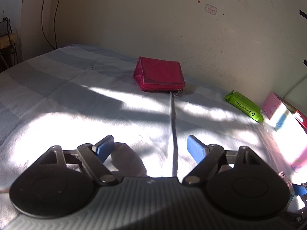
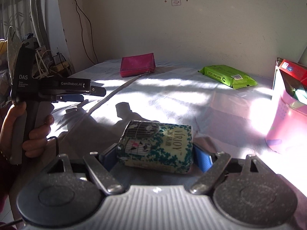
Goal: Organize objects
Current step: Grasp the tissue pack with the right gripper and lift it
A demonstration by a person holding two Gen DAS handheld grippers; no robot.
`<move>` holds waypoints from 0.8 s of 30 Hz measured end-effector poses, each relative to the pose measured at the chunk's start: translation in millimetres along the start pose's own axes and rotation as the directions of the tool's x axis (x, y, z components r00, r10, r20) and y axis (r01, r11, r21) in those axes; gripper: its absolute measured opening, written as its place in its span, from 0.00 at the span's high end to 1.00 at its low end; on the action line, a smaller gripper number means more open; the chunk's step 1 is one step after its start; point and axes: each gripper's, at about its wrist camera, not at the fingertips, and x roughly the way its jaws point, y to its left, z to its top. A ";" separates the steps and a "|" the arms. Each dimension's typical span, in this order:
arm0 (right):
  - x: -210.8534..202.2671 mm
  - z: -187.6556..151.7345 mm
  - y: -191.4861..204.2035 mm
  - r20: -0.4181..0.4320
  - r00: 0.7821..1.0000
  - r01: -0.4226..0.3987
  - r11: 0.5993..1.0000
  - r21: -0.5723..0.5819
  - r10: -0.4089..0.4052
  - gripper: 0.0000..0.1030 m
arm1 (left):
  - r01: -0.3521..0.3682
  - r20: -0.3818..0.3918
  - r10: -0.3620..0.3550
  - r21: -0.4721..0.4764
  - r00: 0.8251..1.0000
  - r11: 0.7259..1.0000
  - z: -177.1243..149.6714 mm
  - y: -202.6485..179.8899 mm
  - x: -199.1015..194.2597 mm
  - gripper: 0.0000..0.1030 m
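My right gripper [image 2: 155, 154] is shut on a tissue pack [image 2: 159, 145] printed with birdcages and green leaves; both blue pads touch its sides just above the bed. My left gripper [image 1: 150, 141] is open and low over the sheet, with only the grey strap [image 1: 173, 126] of the red wallet [image 1: 159, 74] running between its fingers. In the right wrist view that left gripper [image 2: 92, 94] shows at the left, held by a hand [image 2: 36, 134]. The wallet [image 2: 137, 64] lies by the far wall, and a green wipes pack [image 2: 228, 75] lies to its right.
A pink bin [image 2: 287, 115] stands at the right edge of the bed with a red box [image 2: 293, 70] inside it. The pale striped sheet [image 1: 57, 95] is sunlit in patches. A wall runs close behind the bed, and cables and clutter [image 2: 48, 61] sit at the far left.
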 end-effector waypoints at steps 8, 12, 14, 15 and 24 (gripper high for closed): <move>-2.4 -1.3 -4.8 0.012 1.000 -0.021 0.999 0.035 0.021 0.20 | -0.019 -0.002 0.019 0.028 1.000 0.999 -0.8 -4.5 0.2 0.18; -2.5 -1.2 -3.9 0.012 1.000 -0.017 0.999 0.035 0.017 0.19 | -0.019 -0.001 0.019 0.029 1.000 0.999 -1.4 -5.3 0.1 0.18; -3.0 -1.4 -3.9 0.013 1.000 -0.014 0.999 0.035 0.013 0.19 | -0.020 -0.001 0.020 0.028 1.000 0.999 -1.4 -5.2 0.3 0.18; -3.1 -1.6 -3.5 0.014 1.000 -0.010 0.999 0.036 0.010 0.19 | -0.021 -0.002 0.021 0.029 1.000 0.999 -1.1 -5.1 0.8 0.18; -15.0 -5.8 -5.4 0.063 0.998 -0.002 0.999 0.047 -0.001 0.09 | -0.056 -0.011 0.056 0.058 0.998 0.997 -3.0 -10.2 1.6 0.18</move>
